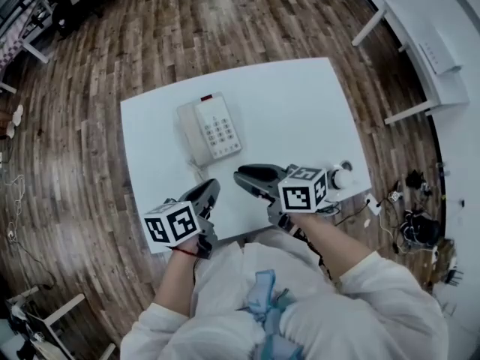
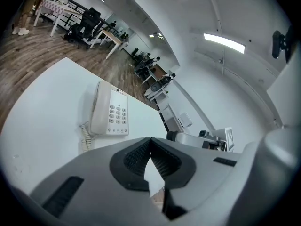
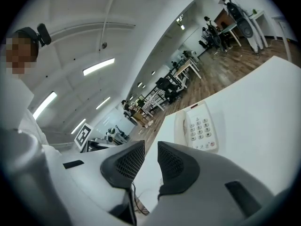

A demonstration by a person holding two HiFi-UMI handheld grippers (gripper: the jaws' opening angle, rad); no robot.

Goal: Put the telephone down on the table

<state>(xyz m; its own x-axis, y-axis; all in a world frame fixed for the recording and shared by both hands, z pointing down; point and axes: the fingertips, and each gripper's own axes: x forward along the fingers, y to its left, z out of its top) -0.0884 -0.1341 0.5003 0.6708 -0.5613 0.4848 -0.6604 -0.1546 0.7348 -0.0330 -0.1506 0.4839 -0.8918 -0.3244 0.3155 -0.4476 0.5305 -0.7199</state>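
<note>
The white telephone [image 1: 212,130] lies flat on the white table [image 1: 300,103], handset in its cradle on the left side and keypad facing up. It also shows ahead in the left gripper view as the telephone [image 2: 110,114] and in the right gripper view as the telephone [image 3: 200,126]. My left gripper [image 1: 212,188] hangs over the table's near edge, shut and empty, its tips touching [image 2: 150,141]. My right gripper [image 1: 241,175] is beside it, raised above the near edge. Its jaws [image 3: 150,149] stand a narrow gap apart, holding nothing. Both grippers are well short of the phone.
A small white round object [image 1: 343,175] sits at the table's near right edge, with cables [image 1: 352,212] hanging beside it. Wooden floor surrounds the table. Another white desk [image 1: 427,51] stands at the upper right, and clutter [image 1: 420,227] lies on the floor at right.
</note>
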